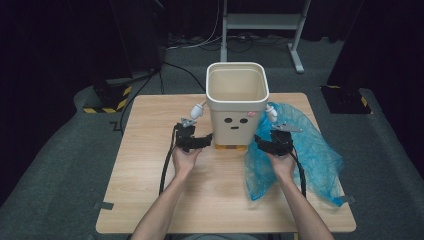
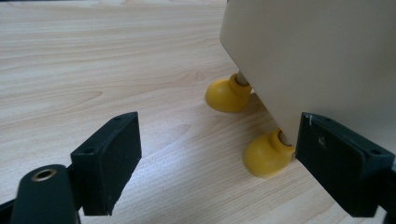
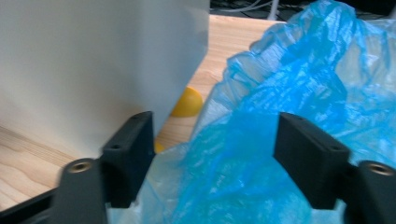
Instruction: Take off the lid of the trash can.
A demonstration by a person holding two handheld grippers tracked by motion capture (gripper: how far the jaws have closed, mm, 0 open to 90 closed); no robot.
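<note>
A cream bin (image 1: 236, 100) with a drawn face stands upright mid-table on yellow feet (image 2: 228, 94). My left gripper (image 1: 204, 141) is at the bin's lower left side, open; in the left gripper view its jaws (image 2: 219, 149) stand wide apart, the right one close against the bin wall (image 2: 317, 60) by the nearer foot (image 2: 266, 156). My right gripper (image 1: 264, 142) is at the bin's lower right side, open. Crumpled blue plastic bag (image 3: 280, 84) lies loose between its jaws (image 3: 217, 140), with the bin wall (image 3: 93, 60) just left of the left jaw.
The blue bag (image 1: 300, 150) spreads over the table's right side to its edge. The wooden table (image 1: 150, 165) has bare room left and front of the bin. Small white arms (image 1: 197, 110) stick out from the bin's sides. Beyond the table stand a metal frame (image 1: 260, 22) and cables.
</note>
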